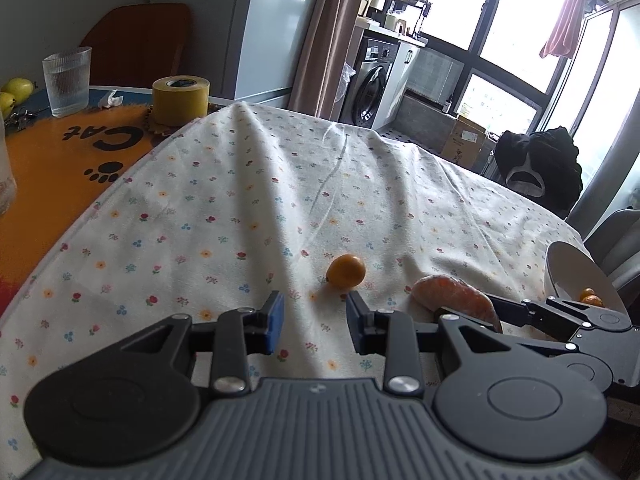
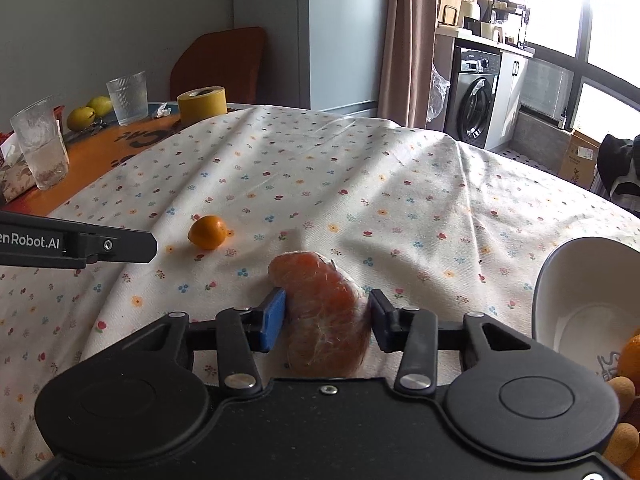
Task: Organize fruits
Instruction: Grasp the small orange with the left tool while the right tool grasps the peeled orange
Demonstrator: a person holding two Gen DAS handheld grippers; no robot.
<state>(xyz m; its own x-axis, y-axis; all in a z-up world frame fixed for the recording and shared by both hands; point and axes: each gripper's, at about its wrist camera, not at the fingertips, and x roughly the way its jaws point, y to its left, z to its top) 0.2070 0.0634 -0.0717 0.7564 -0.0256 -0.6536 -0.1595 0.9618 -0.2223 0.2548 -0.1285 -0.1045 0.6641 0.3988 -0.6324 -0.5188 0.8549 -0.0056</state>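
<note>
Between the right gripper's (image 2: 327, 320) half-open jaws sits a peeled orange piece (image 2: 324, 312), barely touched.

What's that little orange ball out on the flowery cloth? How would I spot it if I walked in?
Find the floral tablecloth that covers most of the table. Near its front lies a small round orange fruit, alone on the cloth, just ahead of the open left gripper. Unlike the larger peeled, stringy orange piece between the right gripper's fingers, it is smooth, whole and untouched.

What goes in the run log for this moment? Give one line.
left gripper: open, short of kumquat | right gripper: open around peeled orange piece | white bowl: right, holds fruit
</note>
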